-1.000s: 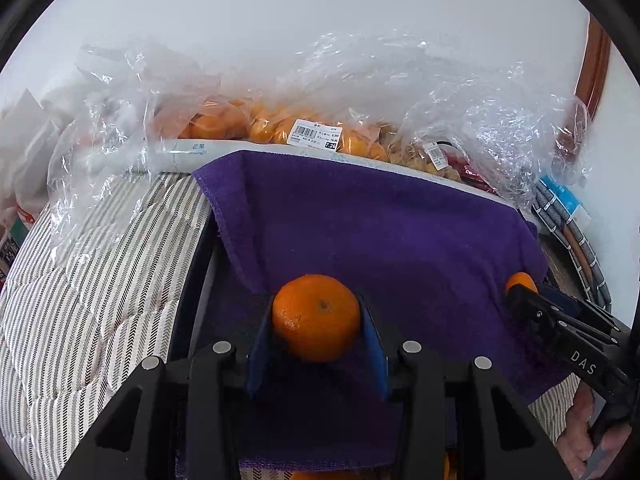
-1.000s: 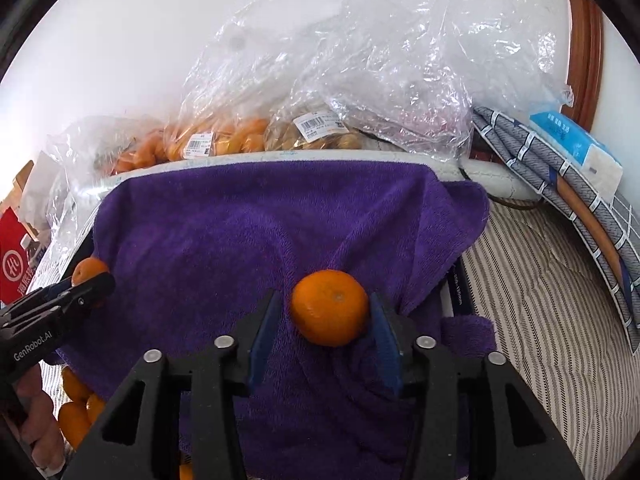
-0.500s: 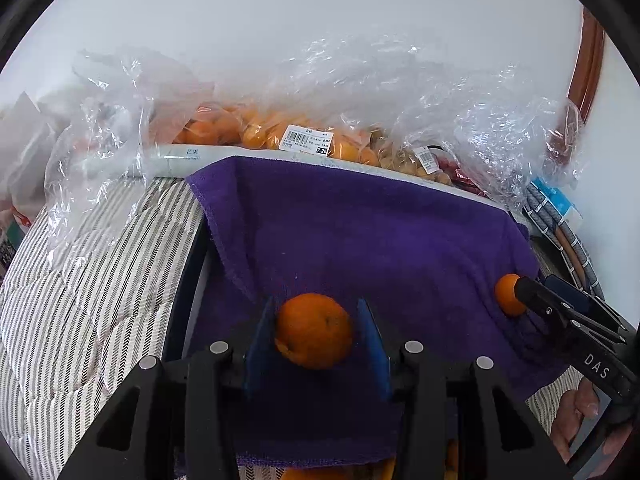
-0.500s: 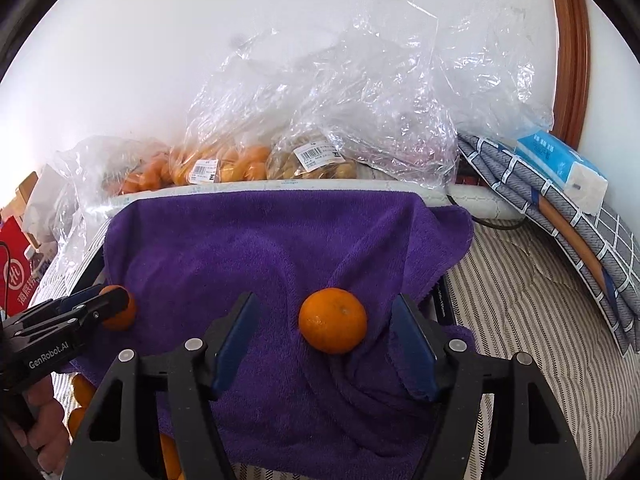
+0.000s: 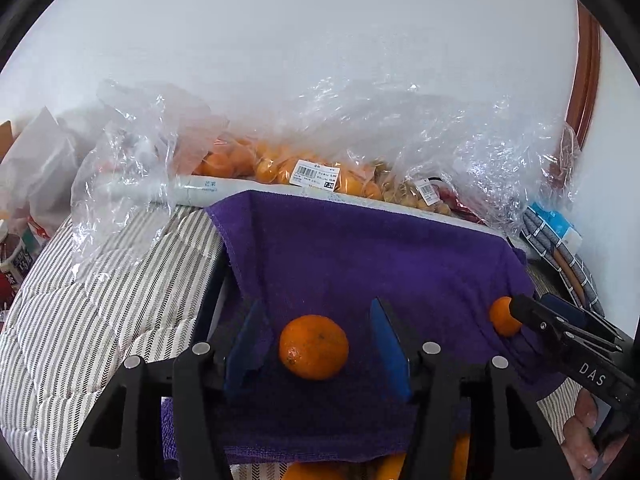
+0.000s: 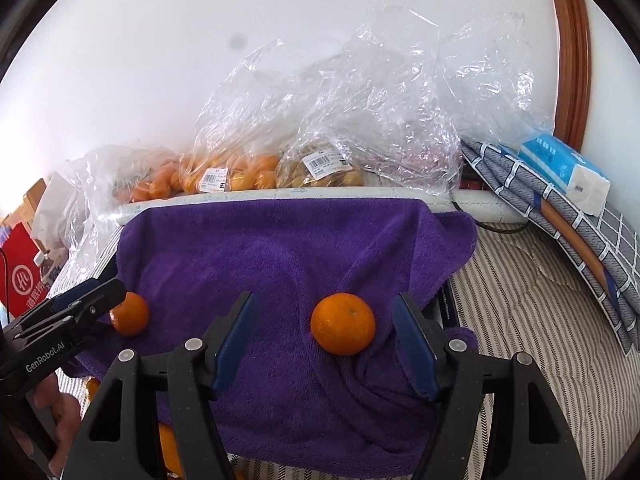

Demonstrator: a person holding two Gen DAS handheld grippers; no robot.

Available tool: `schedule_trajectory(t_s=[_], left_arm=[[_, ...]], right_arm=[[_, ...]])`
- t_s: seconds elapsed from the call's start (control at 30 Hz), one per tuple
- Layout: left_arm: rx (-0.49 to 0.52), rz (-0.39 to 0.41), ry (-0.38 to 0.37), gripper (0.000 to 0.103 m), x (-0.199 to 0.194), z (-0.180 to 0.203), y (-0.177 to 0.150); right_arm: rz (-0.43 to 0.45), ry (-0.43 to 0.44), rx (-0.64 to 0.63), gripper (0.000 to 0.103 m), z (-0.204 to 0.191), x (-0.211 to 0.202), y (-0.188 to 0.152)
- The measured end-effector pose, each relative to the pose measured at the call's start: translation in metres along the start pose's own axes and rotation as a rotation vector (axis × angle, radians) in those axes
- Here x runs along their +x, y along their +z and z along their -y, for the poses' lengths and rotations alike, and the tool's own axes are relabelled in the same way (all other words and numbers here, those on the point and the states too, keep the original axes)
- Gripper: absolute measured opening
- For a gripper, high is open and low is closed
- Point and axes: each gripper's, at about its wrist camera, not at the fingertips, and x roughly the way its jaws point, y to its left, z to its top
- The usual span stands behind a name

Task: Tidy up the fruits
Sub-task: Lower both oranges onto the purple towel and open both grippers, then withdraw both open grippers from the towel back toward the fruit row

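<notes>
A purple towel (image 5: 360, 248) (image 6: 280, 248) lies spread over a dark frame. In the left wrist view an orange (image 5: 313, 347) rests on it between the blue pads of my left gripper (image 5: 318, 345). The jaws are opening and neither pad touches the fruit. In the right wrist view a second orange (image 6: 343, 324) sits in a fold of the towel. My right gripper (image 6: 323, 346) stands open around it, pads well clear. Each view shows the other gripper at its edge beside the other orange (image 5: 503, 316) (image 6: 130, 314).
Clear plastic bags of oranges (image 5: 280, 168) (image 6: 224, 176) and small brown fruit (image 6: 320, 172) line the white wall behind the towel. More oranges (image 6: 168, 448) lie under its near edge. Striped bedding (image 5: 100, 300) (image 6: 540, 320) surrounds it. A tissue pack (image 6: 568, 168) rests on folded cloth at right.
Both grippers' jaws have spread away from the oranges they were shut on. The two oranges now lie free on the towel. The hands have hardly shifted.
</notes>
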Motion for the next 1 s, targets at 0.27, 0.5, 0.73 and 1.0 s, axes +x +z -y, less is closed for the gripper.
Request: schedule_trajectory(t_s=[0.27,0.5,0.73,1.0], left_arm=[[-0.008,-0.016,-0.065,0.054,-0.005,0.0,0.001],[0.022,-0.007,-0.084,0.055,-0.015,0.005,-0.002],[-0.004,0.013,-0.088,0.055,-0.027,-0.008,-0.009],[-0.068,0.015,-0.05,0.061,-0.061,-0.048,-0.039]], right_arm=[[0.003,-0.009,-0.026,0.07,-0.006,-0.014,0.007],[-0.003,0.0,-0.019,0.065,-0.012,-0.046,-0.001],[-0.006,-0.018,-0.02,0.065,-0.019,-0.073,-0.029],[-0.055,-0.014,-0.011,0.065,-0.027,-0.088,-0.065]])
